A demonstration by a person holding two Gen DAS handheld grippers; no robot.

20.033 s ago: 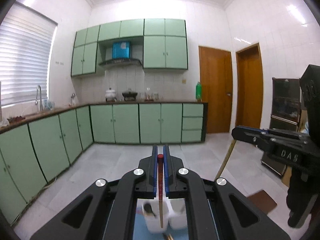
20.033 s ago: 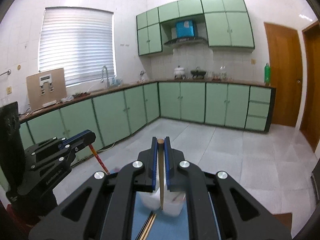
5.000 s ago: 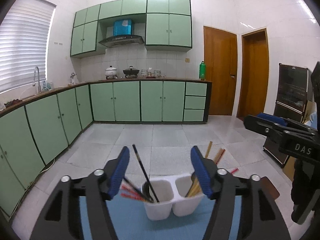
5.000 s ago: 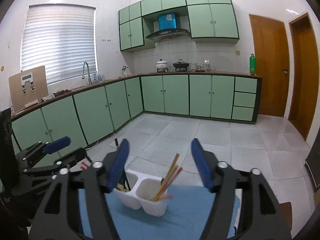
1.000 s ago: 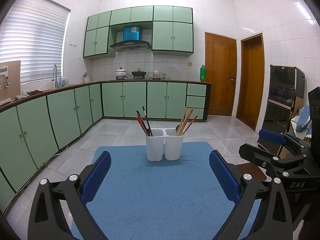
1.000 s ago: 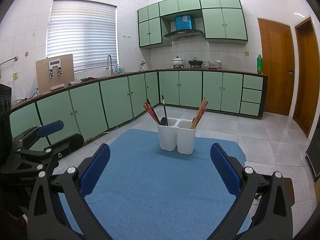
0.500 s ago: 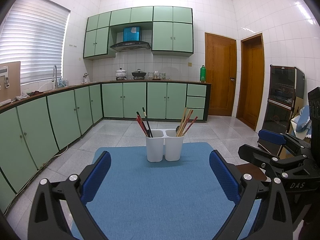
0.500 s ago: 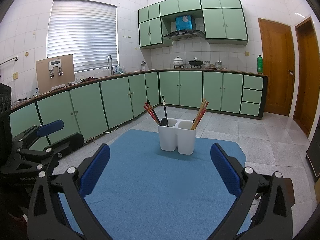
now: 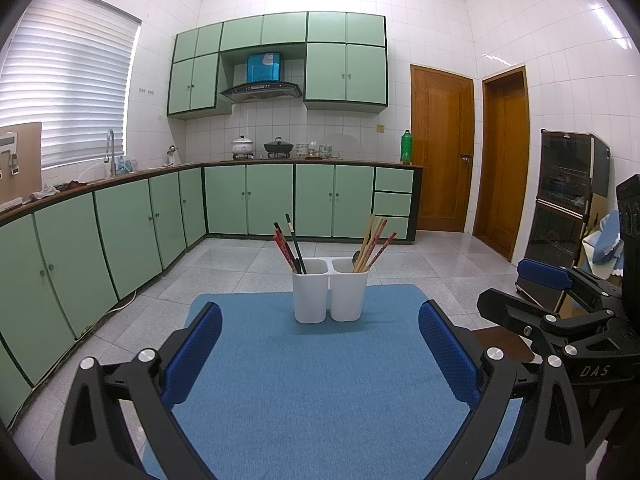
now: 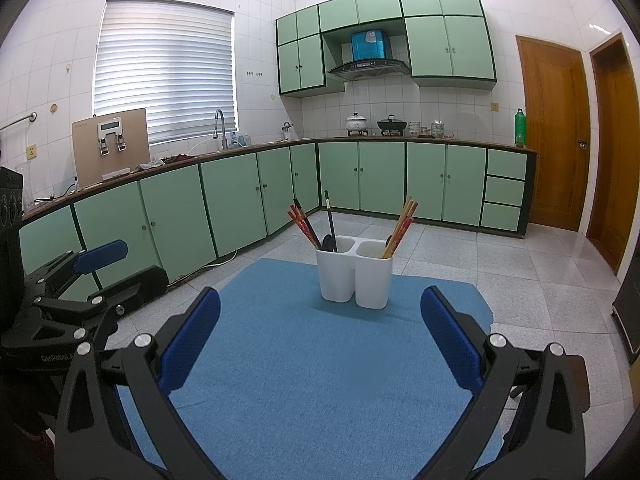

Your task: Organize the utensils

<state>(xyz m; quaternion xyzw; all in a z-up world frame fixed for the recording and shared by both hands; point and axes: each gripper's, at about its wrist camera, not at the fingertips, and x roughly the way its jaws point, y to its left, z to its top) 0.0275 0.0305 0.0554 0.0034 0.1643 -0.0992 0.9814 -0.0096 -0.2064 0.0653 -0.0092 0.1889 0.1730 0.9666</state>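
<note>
A white two-cup holder (image 9: 330,294) is standing upright on a blue mat (image 9: 320,380), toward the mat's far edge, sitting at about twelve o'clock from both claws and well apart from them. In its left cup, red chopsticks (image 9: 283,249) and black chopsticks (image 9: 295,243) are leaning toward eleven o'clock, with a dark spoon (image 10: 328,242) showing among them in the right wrist view. In its right cup, wooden chopsticks (image 9: 367,245) and a red-tipped pair are leaning toward one o'clock — a small spoon bowl is peeking over the rim beside them. The left gripper (image 9: 320,346) is hovering above the near part of the mat with its blue-padded fingers (image 9: 192,354) spread wide, gripping nothing. The right gripper (image 10: 320,340) is doing the same on its own side, fingers (image 10: 450,338) wide apart and bare. In the left wrist view the right claw is showing at three o'clock, off the mat's right edge; in the right wrist view the left claw is showing at nine o'clock, off the mat's left edge. Behind the holder, green cabinets (image 9: 248,200) are running along the tiled wall — pots (image 9: 242,145) are sitting on the counter, and two wooden doors (image 9: 442,148) are standing at about two o'clock.
</note>
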